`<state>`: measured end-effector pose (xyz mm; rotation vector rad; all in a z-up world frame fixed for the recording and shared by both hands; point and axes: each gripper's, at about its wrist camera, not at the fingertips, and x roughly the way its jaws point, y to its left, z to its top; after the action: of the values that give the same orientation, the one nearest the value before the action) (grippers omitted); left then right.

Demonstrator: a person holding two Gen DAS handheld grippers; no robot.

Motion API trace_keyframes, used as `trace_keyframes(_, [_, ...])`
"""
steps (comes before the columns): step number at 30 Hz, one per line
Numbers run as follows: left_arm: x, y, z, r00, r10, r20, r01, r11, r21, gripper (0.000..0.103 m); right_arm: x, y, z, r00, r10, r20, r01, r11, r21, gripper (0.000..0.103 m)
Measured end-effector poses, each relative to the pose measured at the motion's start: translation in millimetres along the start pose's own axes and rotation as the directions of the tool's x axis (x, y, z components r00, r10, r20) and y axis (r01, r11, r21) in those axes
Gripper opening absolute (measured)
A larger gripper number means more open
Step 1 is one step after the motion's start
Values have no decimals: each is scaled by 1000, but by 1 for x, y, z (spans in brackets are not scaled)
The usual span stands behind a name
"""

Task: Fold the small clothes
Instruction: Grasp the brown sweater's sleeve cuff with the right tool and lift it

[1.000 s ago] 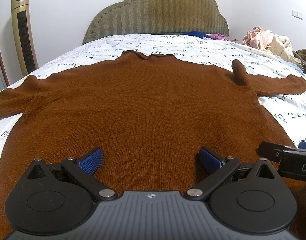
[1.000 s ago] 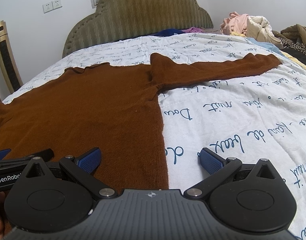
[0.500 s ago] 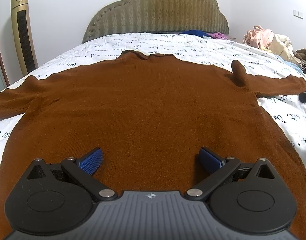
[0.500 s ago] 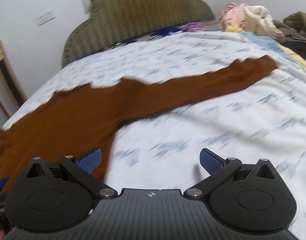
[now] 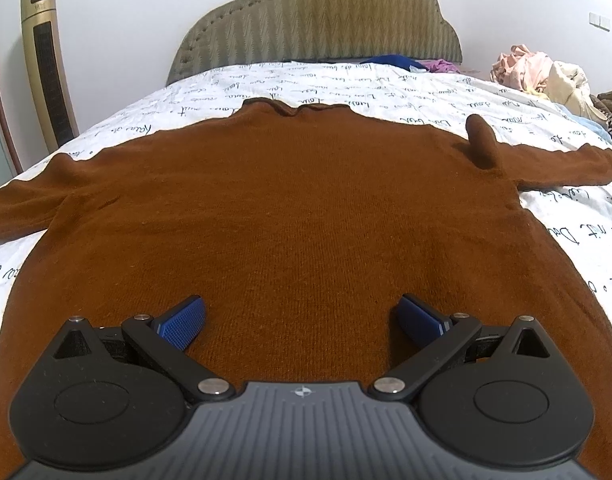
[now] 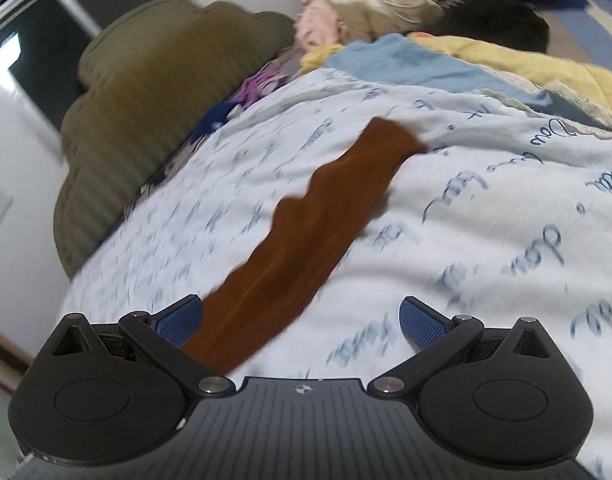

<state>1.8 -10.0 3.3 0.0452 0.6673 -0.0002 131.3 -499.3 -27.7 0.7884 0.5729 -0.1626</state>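
A brown knit sweater (image 5: 290, 200) lies flat on the bed, neck toward the headboard, both sleeves spread out. My left gripper (image 5: 302, 320) is open and empty, low over the sweater's hem at the middle. My right gripper (image 6: 302, 320) is open and empty, tilted, over the sweater's right sleeve (image 6: 314, 232), which runs away from it to its cuff (image 6: 394, 136). The right wrist view is blurred by motion. Neither gripper shows in the other's view.
The bed has a white sheet with blue script (image 5: 306, 80) and a padded headboard (image 5: 314, 20). A pile of loose clothes (image 5: 538, 72) lies at the far right, also in the right wrist view (image 6: 406, 24). A gold tower fan (image 5: 46, 68) stands left of the bed.
My right gripper has left the hem beside the left gripper and swung right and forward along the right sleeve, rolling as it went. The left gripper has stayed put.
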Motion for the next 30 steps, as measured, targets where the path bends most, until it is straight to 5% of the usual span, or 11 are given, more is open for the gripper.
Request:
trace_keyframes(14, [1,1,7,1000,-13,-10,13,1000,-11,103,56,-54,44,975,162,150,-202,929,311,103])
trace_keyframes(20, [16,-12,48,994,-100,-37,97,992,-80,103,73,-61,56,959,211,191,-268,894,360,68])
trace_keyframes(25, [47,-50,105,991,-133,-17,132,989,-71,103,93,-67,53,966,218,137,-255,886,388,16])
trace_keyframes(30, [108,-98,145,992,-120,-40,120,993,3,103,93,-70,48,954,258,151,-297,873,386,12])
